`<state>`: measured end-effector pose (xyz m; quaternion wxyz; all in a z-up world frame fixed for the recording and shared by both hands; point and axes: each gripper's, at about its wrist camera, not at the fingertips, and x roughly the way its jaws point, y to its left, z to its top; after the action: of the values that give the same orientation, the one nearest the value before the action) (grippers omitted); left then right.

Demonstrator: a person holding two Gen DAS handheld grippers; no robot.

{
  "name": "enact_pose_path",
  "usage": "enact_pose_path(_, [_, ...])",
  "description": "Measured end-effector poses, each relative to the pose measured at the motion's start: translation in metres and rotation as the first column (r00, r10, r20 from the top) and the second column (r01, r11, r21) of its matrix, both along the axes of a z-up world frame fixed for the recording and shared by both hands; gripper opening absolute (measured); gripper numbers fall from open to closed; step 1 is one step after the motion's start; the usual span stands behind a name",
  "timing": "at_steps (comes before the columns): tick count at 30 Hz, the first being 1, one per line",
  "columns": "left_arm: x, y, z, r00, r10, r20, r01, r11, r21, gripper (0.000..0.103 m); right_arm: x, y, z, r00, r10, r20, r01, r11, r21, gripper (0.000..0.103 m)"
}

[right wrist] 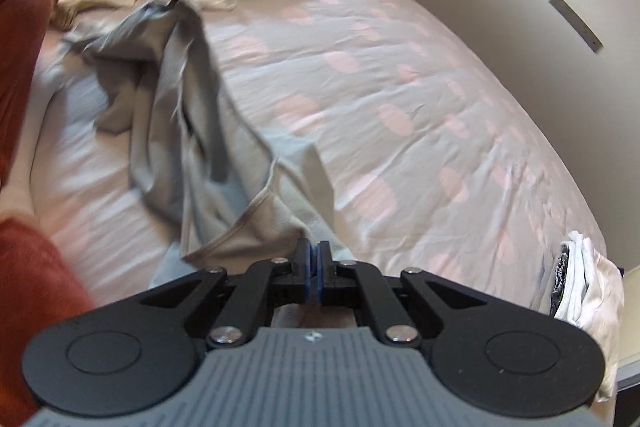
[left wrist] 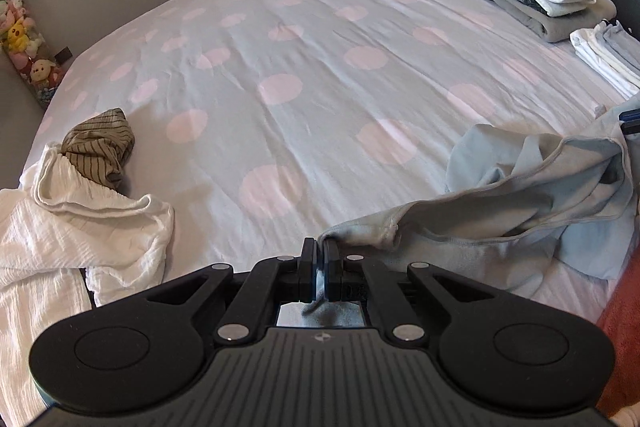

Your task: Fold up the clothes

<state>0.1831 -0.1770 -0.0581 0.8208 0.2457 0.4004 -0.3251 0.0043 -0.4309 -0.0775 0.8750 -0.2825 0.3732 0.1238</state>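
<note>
Pinching one edge of the pale blue garment (left wrist: 520, 183), the left gripper (left wrist: 320, 259) has its fingers clamped; the right gripper (right wrist: 314, 255) grips another edge. Garment drapes over the bed (left wrist: 300, 67), beside the white cloth (left wrist: 80, 219).

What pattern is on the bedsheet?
Pale grey bedsheet with large pink polka dots; clearest in the left wrist view.

L gripper (left wrist: 320, 259) low over the bed, fingers pinched on cloth (left wrist: 520, 195); R gripper (right wrist: 316, 259) likewise closed on it, red sleeve (right wrist: 24, 267) beside.
</note>
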Motion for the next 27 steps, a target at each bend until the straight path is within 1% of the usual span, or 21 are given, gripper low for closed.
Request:
enact_pose_path(3, [0.0, 0.003, 0.001, 1.0, 0.014, 0.01, -0.014, 0.999, -0.032, 0.001, -0.005, 0.005, 0.014, 0.997, 0.022, 0.071, -0.022, 1.0, -0.01, 0.003])
enact_pose_path(4, [0.0, 0.004, 0.001, 1.0, 0.022, 0.012, -0.022, 0.999, -0.044, 0.001, -0.006, 0.006, 0.019, 0.996, 0.032, 0.081, -0.031, 0.999, -0.009, 0.003])
enact_pose_path(6, [0.001, 0.007, -0.001, 0.999, 0.04, 0.016, -0.039, 0.997, -0.064, 0.001, -0.01, 0.008, 0.028, 0.996, 0.056, 0.072, -0.056, 0.998, -0.005, 0.003])
enact_pose_path(8, [0.003, 0.007, -0.006, 0.998, 0.062, 0.015, -0.061, 0.996, -0.071, 0.001, -0.011, 0.011, 0.027, 0.995, 0.09, 0.033, -0.089, 0.996, -0.027, 0.003])
enact_pose_path(11, [0.007, 0.006, -0.017, 0.995, 0.098, 0.008, -0.097, 0.993, -0.074, 0.001, -0.013, 0.015, 0.018, 0.991, 0.126, -0.036, -0.128, 0.991, -0.05, 0.003])
enact_pose_path(15, [0.004, 0.002, -0.022, 0.994, 0.103, 0.025, -0.101, 0.992, -0.072, 0.001, -0.015, 0.024, 0.007, 0.978, 0.169, -0.123, -0.179, 0.981, -0.076, 0.003])
enact_pose_path(18, [0.002, -0.001, -0.026, 0.994, 0.107, 0.038, -0.104, 0.992, -0.071, 0.001, -0.013, 0.031, 0.008, 0.961, 0.209, -0.183, -0.232, 0.966, -0.116, 0.004])
enact_pose_path(21, [-0.003, -0.001, -0.028, 0.994, 0.099, 0.044, -0.095, 0.993, -0.074, 0.001, -0.008, 0.039, 0.012, 0.93, 0.264, -0.256, -0.311, 0.937, -0.161, 0.006])
enact_pose_path(23, [-0.004, 0.002, -0.029, 0.994, 0.097, 0.045, -0.093, 0.993, -0.079, 0.001, -0.004, 0.046, 0.014, 0.899, 0.303, -0.317, -0.376, 0.905, -0.2, 0.017])
enact_pose_path(24, [-0.004, 0.005, -0.029, 0.994, 0.101, 0.038, -0.098, 0.991, -0.088, 0.001, -0.002, 0.05, 0.015, 0.88, 0.324, -0.347, -0.413, 0.884, -0.221, 0.02])
enact_pose_path(25, [-0.003, 0.007, -0.029, 0.994, 0.106, 0.031, -0.102, 0.99, -0.097, 0.001, 0.0, 0.054, 0.016, 0.86, 0.346, -0.375, -0.451, 0.859, -0.242, 0.028])
enact_pose_path(26, [-0.002, 0.009, -0.03, 0.994, 0.11, 0.021, -0.107, 0.988, -0.108, 0.001, 0.003, 0.058, 0.017, 0.836, 0.366, -0.408, -0.49, 0.834, -0.255, 0.034])
enact_pose_path(27, [-0.002, 0.01, -0.029, 0.994, 0.112, 0.016, -0.11, 0.987, -0.117, 0.001, 0.005, 0.063, 0.018, 0.808, 0.386, -0.445, -0.53, 0.806, -0.264, 0.037])
